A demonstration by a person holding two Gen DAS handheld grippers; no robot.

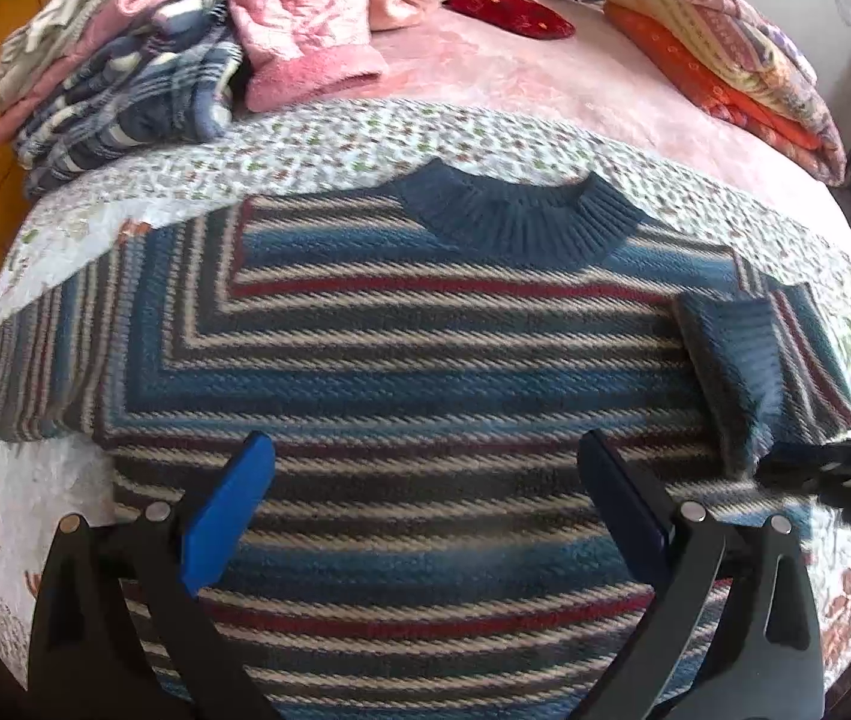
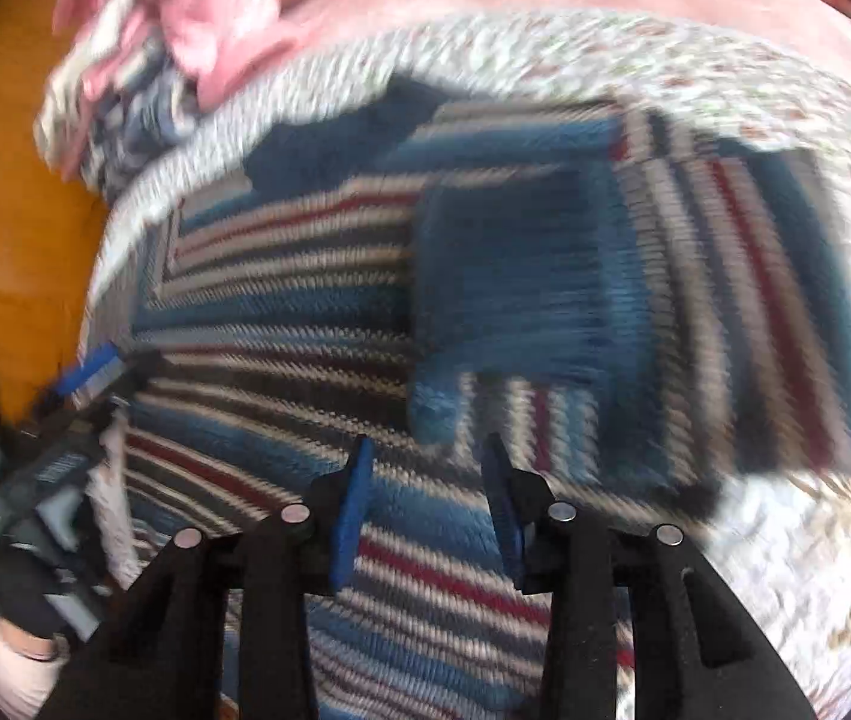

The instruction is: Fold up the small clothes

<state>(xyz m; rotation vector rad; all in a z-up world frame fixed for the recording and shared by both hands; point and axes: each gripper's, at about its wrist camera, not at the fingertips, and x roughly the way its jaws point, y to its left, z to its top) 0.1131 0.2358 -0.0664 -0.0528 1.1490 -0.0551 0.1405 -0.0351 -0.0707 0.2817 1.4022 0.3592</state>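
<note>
blue-padded left gripper (image 1: 425,456) fingers wide, empty, above striped blue-and-red knit sweater (image 1: 401,360). right gripper (image 2: 428,468) fingers narrower, holding nothing. right sleeve (image 2: 545,276) lies folded inward, likely narrowing the body.

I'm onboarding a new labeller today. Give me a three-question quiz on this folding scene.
1. True or false: the sweater lies flat with its collar away from the camera.
2. Which sleeve is already folded onto the body: A) the one nearer the right gripper, B) the one nearer the left gripper, C) both?
3. Fill in: the left gripper is ____ and holds nothing.

Key: 1 true; 2 A; 3 open.
</note>
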